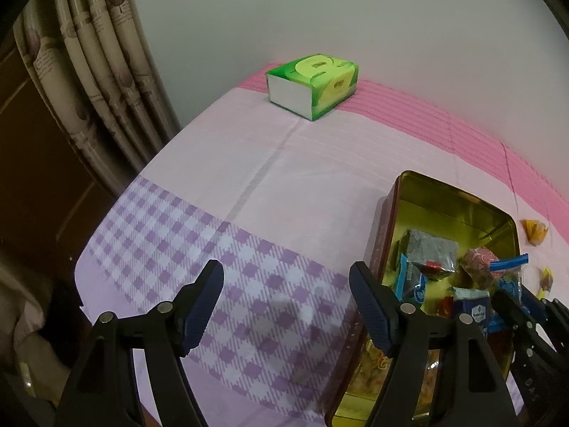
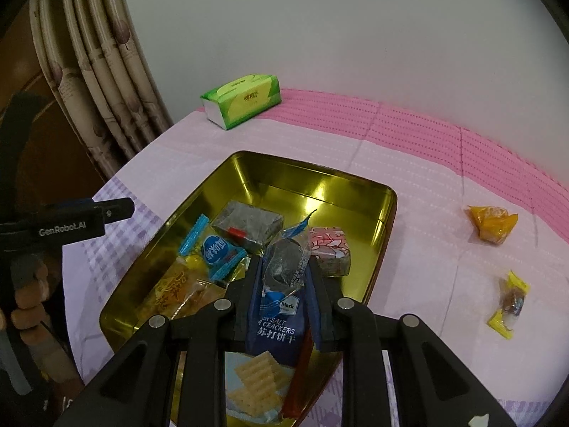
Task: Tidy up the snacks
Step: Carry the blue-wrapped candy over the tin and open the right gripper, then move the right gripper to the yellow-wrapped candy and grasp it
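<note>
Down in the left wrist view, the left tool (image 1: 286, 306) is standing with its jaws wide apart and nothing between them, hovering over the checked lilac part of the cloth-covered desk (image 1: 249, 178) at the lower centre of the frame. A gold tin (image 1: 458, 199) is lying at the lower right, just beside the tool's right finger, and wrapped snacks (image 1: 430, 267) are piling inside it. A green tissue box (image 1: 313, 83) is sitting in the upper centre, by the pink stripe near the wall. A curtain (image 1: 96, 71) is hanging at the upper left. The right tool (image 1: 522, 306) is showing at the lower right edge, over the tin.

Next, in the right wrist view, the right tool (image 2: 286, 277) is clamping a blue cracker packet (image 2: 277, 327) at the lower centre of the frame, its jaws drawn close on the wrapper, above the near end of the gold tin (image 2: 320, 178). Inside the tin a pink sweet (image 2: 329, 249), a blue sachet (image 2: 217, 252) and a grey packet (image 2: 249, 224) are lying near one another. An orange wrapped snack (image 2: 492, 226) and a yellow-ended candy (image 2: 510, 302) are resting on the desk (image 2: 426, 213) at the right, outside the tin and apart from each other. The tissue box (image 2: 242, 101) is sitting in the upper centre. The left tool (image 2: 117, 210) is reaching in from the left edge, with a person's hand (image 2: 32, 284) gripping its handle.
</note>
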